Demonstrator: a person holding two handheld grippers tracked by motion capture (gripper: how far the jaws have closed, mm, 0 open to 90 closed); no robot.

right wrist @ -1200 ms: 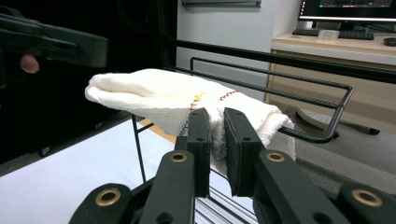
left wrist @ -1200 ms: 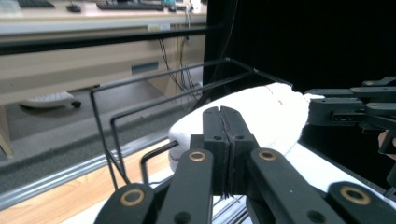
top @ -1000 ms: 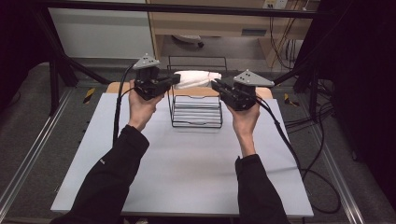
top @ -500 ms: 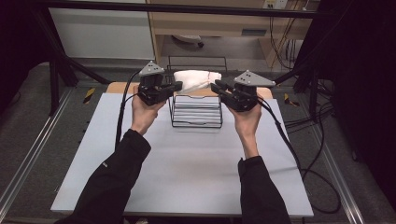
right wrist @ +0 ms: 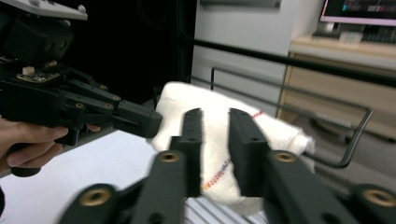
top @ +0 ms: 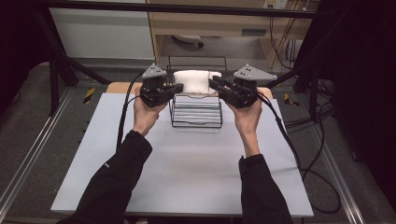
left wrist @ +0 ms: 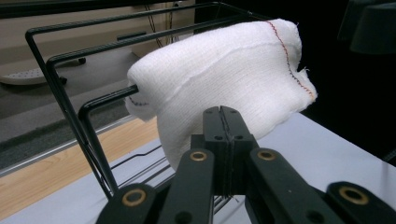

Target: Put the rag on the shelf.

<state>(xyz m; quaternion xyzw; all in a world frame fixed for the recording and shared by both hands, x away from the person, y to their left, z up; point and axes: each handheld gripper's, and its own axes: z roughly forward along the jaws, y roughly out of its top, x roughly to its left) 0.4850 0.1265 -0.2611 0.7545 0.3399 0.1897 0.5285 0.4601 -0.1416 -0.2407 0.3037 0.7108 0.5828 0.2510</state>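
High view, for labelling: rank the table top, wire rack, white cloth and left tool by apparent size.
1. Table top.
2. Wire rack.
3 and 4. White cloth and left tool look about alike; the tool is raised nearer the camera, so I won't rank them.

Lab: metal frame (top: 56, 65), trailing cables (top: 299, 154)

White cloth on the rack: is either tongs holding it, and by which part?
The left tongs are shut at the white cloth's lower edge; a hold cannot be told. The right tongs are open.
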